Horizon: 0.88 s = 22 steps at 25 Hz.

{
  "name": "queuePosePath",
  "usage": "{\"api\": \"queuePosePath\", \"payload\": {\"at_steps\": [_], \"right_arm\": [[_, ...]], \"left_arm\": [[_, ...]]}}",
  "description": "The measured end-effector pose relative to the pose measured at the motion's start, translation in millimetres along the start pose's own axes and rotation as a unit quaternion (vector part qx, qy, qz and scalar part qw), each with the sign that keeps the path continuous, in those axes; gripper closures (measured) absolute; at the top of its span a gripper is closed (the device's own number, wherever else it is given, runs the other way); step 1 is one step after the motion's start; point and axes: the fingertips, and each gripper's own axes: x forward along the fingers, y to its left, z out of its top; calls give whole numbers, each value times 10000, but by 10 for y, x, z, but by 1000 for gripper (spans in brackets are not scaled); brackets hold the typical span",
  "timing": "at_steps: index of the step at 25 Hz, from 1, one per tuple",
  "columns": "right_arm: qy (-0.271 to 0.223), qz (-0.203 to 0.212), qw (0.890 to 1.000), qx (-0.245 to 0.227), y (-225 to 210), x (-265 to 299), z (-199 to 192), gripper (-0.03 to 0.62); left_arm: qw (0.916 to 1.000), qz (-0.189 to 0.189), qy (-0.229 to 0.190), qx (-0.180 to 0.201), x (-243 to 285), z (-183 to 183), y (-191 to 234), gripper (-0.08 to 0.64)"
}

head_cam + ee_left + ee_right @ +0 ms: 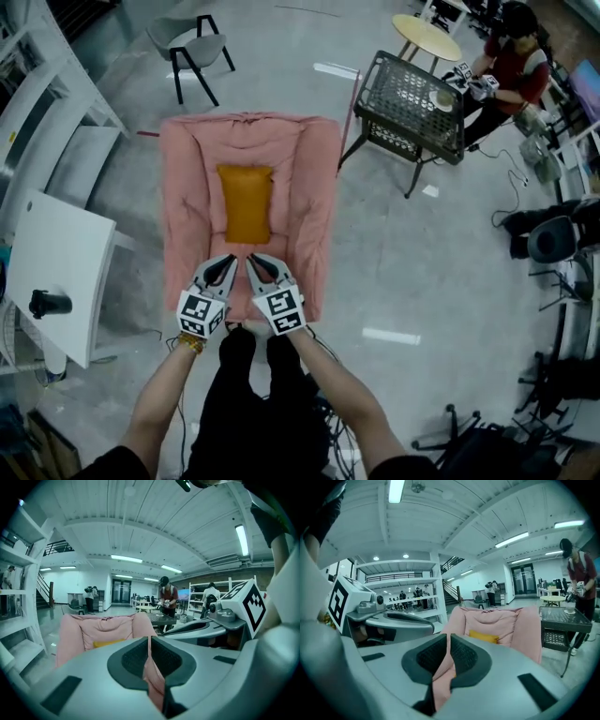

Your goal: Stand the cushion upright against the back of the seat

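Note:
A pink padded seat (187,206) lies spread on the floor ahead of me. An orange cushion (247,202) rests in its middle; it shows as a yellow strip low against the pink back in the left gripper view (108,643) and in the right gripper view (483,636). My left gripper (228,263) and right gripper (253,263) are side by side at the seat's near edge. Each is shut on a fold of the pink seat fabric, seen pinched between the left pads (152,677) and the right pads (443,677). Neither gripper touches the cushion.
A black mesh table (412,98) stands just right of the seat, with a seated person (511,61) and a round table (427,37) behind it. A grey chair (192,42) is beyond the seat. White shelving (56,272) is at the left, an office chair (553,239) at the right.

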Motion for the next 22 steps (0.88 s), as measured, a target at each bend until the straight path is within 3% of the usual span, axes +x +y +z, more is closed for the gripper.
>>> {"api": "queuePosePath", "payload": {"at_steps": [10,22], "right_arm": [[-211,94,9996,-130,842,-578,503,561],[-625,-334,9972,-240,2030,-1364,829,566]], "left_arm": [[9995,-93,-279,70,-992,459,-394,529],[9957,-256,-882,102,-2408,777,-722,529]]}}
